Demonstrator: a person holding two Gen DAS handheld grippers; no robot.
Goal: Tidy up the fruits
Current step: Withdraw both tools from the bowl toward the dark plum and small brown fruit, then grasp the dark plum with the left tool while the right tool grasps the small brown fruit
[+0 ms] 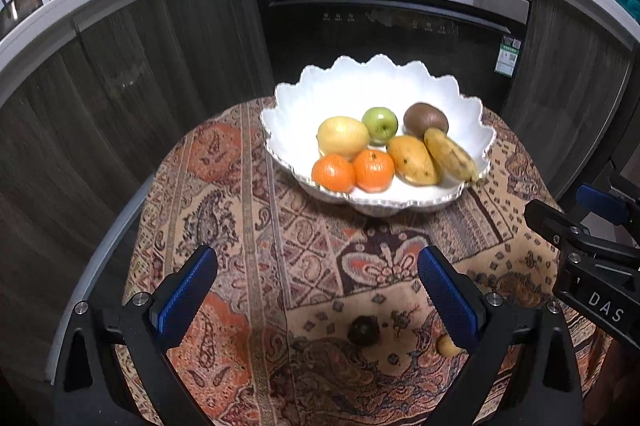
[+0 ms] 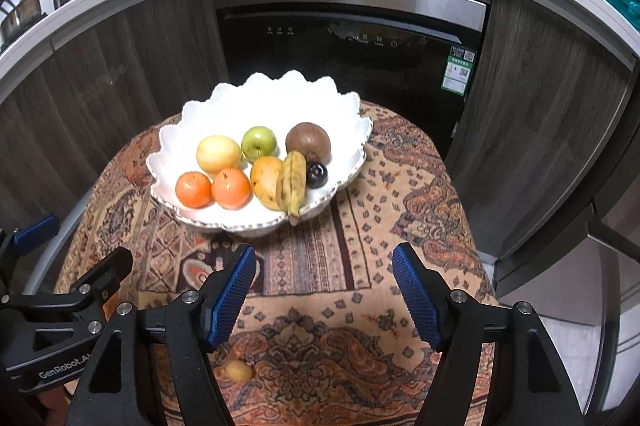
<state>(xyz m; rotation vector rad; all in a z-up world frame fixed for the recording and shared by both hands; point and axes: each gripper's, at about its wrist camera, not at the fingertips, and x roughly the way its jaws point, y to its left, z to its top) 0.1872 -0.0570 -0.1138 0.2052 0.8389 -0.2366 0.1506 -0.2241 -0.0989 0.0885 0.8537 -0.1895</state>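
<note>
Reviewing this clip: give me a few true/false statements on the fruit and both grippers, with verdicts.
1. Two oranges sit in the white bowl. True.
2. The left gripper holds a fruit. False: it is open and holds nothing.
3. The banana lies on the cloth. False: it is in the bowl, tip over the rim.
4. A small yellow fruit lies on the patterned cloth. True.
5. The right gripper is shut. False: open.

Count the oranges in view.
2. Both in the white bowl, side by side at its near edge: left orange, right orange. None visible on the tablecloth; others could hide behind fruit.
</note>
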